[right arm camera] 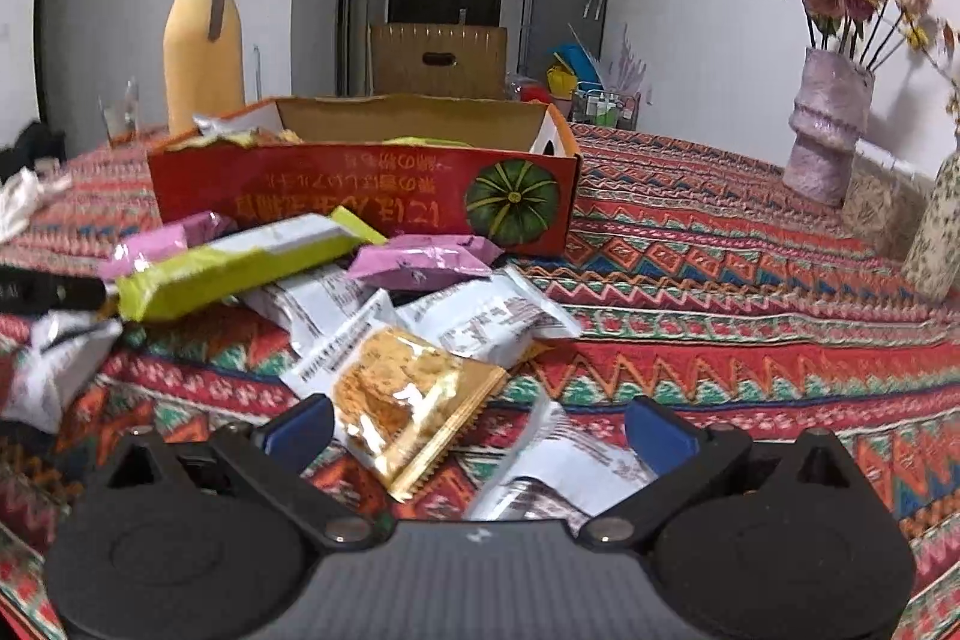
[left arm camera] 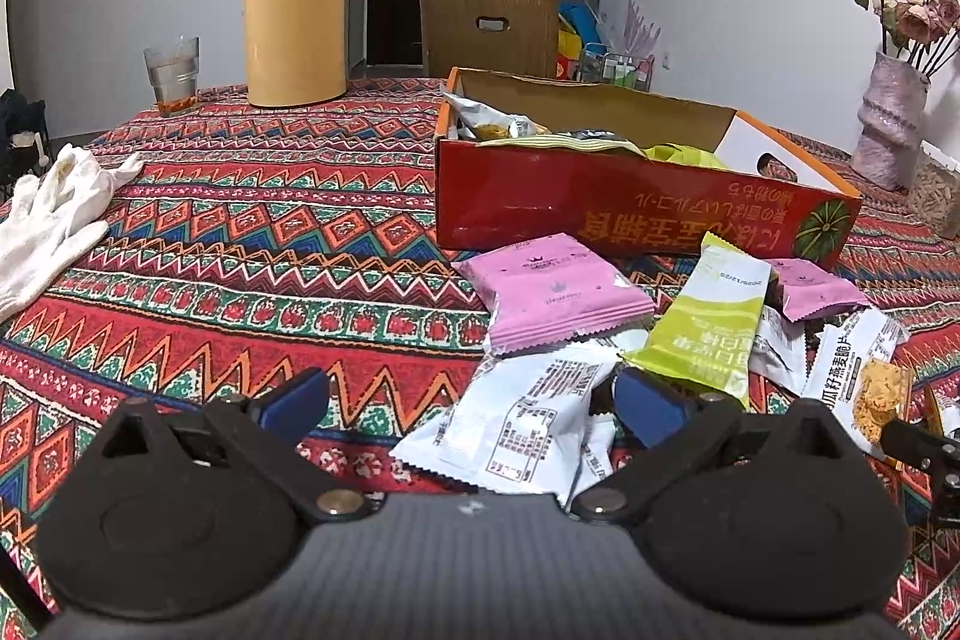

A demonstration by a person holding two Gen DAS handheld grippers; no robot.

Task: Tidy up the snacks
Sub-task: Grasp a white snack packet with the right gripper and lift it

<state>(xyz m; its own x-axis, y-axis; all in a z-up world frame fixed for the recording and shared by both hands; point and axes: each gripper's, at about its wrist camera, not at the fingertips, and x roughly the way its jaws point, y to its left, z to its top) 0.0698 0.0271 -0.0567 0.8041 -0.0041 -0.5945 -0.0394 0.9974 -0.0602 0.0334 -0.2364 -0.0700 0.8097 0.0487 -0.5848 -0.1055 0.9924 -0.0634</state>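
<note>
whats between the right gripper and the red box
A heap of snack packets: a gold packet nearest the right gripper, then white, pink, green ones up to the red box. Right wrist view.

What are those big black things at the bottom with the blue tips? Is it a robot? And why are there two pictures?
No robot: a person holds a claw in each hand, each with its own camera looking forward along its blue fingers. One picture comes from the left claw, the other from the right claw. Both are open and hold nothing. On the patterned tablecloth lies a pile of snacks: pink packets, a green bar, white packets and a golden cracker pack. Behind stands a red box already holding some snacks.
</note>
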